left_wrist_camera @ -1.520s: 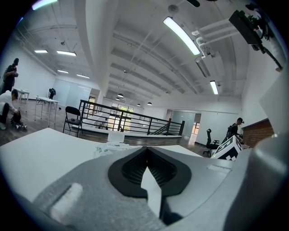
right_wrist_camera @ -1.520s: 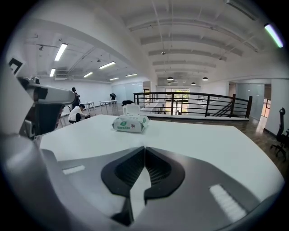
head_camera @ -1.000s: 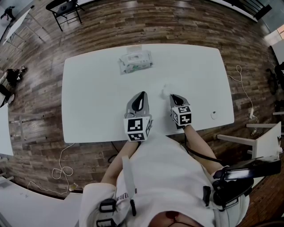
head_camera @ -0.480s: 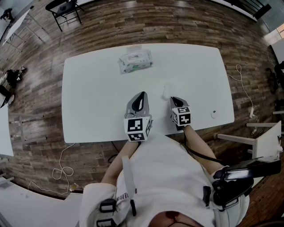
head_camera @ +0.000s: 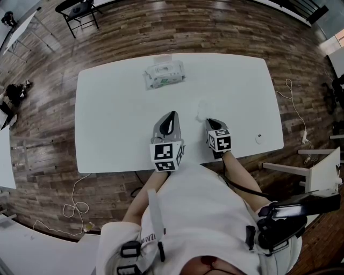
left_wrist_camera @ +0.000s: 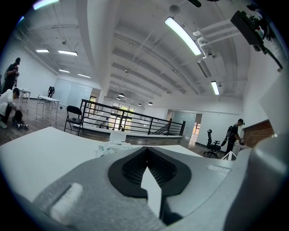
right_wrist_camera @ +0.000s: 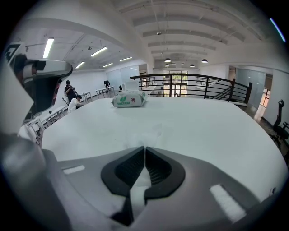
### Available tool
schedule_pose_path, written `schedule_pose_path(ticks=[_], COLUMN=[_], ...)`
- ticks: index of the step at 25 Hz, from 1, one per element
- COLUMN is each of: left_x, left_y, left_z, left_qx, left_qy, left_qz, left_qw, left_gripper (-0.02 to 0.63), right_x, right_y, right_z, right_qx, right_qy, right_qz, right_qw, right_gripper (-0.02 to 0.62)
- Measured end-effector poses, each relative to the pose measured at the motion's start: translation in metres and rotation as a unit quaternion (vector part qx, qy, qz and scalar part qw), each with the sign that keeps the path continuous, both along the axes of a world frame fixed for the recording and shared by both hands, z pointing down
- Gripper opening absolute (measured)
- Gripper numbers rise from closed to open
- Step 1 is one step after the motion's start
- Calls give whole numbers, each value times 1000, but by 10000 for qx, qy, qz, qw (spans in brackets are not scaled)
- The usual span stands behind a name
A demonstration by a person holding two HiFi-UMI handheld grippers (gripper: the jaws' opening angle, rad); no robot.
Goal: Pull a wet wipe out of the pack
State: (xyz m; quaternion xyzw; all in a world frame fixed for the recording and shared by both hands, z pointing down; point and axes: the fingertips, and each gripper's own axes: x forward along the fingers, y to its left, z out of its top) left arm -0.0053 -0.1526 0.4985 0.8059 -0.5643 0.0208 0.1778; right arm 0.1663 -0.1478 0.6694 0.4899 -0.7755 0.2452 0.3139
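The wet wipe pack (head_camera: 164, 74) lies at the far side of the white table (head_camera: 107, 123) with its lid flap raised; it also shows in the right gripper view as the pack (right_wrist_camera: 129, 99) and in the left gripper view as the pack (left_wrist_camera: 110, 145). A crumpled white wet wipe (head_camera: 201, 111) rests on the table just beyond my right gripper (head_camera: 207, 120). In the right gripper view the wipe (right_wrist_camera: 142, 135) bunches at the tips of my right gripper (right_wrist_camera: 144, 147), which is shut on its near edge. My left gripper (head_camera: 171, 114) hovers near the table's front, shut and empty, as the left gripper (left_wrist_camera: 145, 148).
A small dark round object (head_camera: 259, 138) lies near the table's right front corner. A black chair (head_camera: 80, 13) stands on the wooden floor beyond the far left corner. Cables (head_camera: 294, 107) trail on the floor at the right. People stand far off in the room.
The right gripper has shifted slightly and tilted, and the wipe at its tips sits a little lower on the table. The left gripper has not moved.
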Motion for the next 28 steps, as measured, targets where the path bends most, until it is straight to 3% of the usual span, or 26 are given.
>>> schedule_pose_path(ticks=[15,28], left_x=[1,2], left_y=[0,0], left_z=[1,2], left_qx=[-6,-11], left_qy=[31,34], left_qz=[-3,17], left_qw=[10000,10000], left_gripper=[2,3], right_x=[-3,4], right_y=[7,9], right_z=[6,-13], right_qx=[-380,-234], right_qy=[-116,-249], right_qz=[-181,-167], right_qw=[9990,9993], right_gripper=[61,67])
